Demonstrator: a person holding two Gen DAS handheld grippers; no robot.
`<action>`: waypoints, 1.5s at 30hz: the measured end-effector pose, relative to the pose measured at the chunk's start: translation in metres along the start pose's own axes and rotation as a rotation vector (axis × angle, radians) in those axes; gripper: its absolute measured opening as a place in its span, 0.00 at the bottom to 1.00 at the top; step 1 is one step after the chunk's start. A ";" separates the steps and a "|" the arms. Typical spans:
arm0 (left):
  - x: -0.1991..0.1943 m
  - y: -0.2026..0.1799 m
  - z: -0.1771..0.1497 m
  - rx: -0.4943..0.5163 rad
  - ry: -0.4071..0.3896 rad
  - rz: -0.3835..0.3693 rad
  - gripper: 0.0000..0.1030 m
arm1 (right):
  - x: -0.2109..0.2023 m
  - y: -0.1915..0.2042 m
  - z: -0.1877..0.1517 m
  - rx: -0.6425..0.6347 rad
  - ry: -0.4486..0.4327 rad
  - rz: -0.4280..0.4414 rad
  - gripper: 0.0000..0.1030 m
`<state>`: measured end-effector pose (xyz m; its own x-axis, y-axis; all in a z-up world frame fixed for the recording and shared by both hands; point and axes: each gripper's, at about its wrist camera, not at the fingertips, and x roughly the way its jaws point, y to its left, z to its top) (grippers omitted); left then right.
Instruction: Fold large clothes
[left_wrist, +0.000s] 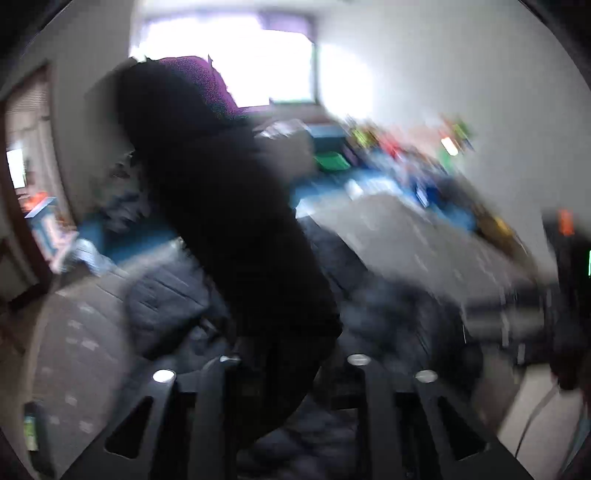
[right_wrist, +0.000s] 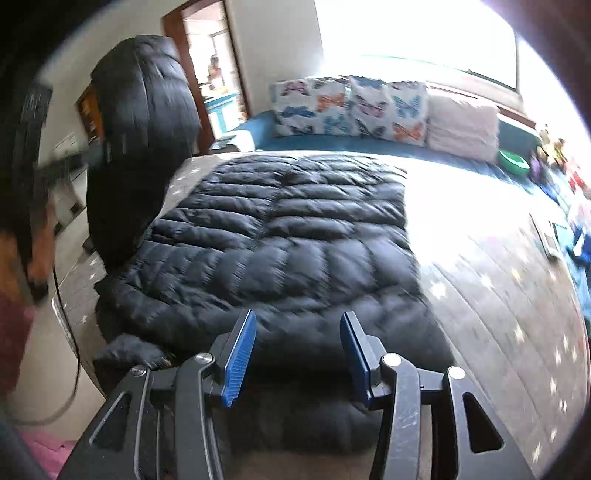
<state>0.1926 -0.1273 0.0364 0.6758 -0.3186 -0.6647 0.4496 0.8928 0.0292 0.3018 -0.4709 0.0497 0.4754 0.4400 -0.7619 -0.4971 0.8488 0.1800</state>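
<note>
Bed (right_wrist: 498, 266): jacket (right_wrist: 288, 229) seemingly beyond right tool (right_wrist: 297, 350).

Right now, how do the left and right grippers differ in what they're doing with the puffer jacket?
The left gripper has a dark fold of the black puffer jacket rising between its fingers; the right gripper is open and empty, hovering above the jacket's near edge. The left gripper's pads are hidden by cloth; the right's blue pads show. The raised sleeve stands on the left gripper's side. Both face the same jacket.

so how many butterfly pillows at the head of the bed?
2. Both stand side by side against the far edge: butterfly pillow on the left, the second right of it, touching. A plain pink stack follows.
</note>
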 end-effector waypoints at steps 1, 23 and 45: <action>0.017 -0.023 -0.016 0.027 0.057 -0.031 0.43 | -0.002 -0.009 -0.005 0.024 0.001 -0.013 0.51; -0.022 0.141 -0.040 -0.220 0.122 -0.004 0.68 | 0.019 -0.001 0.047 -0.002 -0.020 0.072 0.51; 0.022 0.147 -0.139 -0.204 0.131 -0.033 0.70 | 0.100 0.004 0.013 -0.118 0.147 0.034 0.52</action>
<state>0.1926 0.0409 -0.0773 0.5754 -0.3160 -0.7544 0.3335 0.9328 -0.1364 0.3573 -0.4198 -0.0176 0.3505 0.4127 -0.8407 -0.5965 0.7904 0.1393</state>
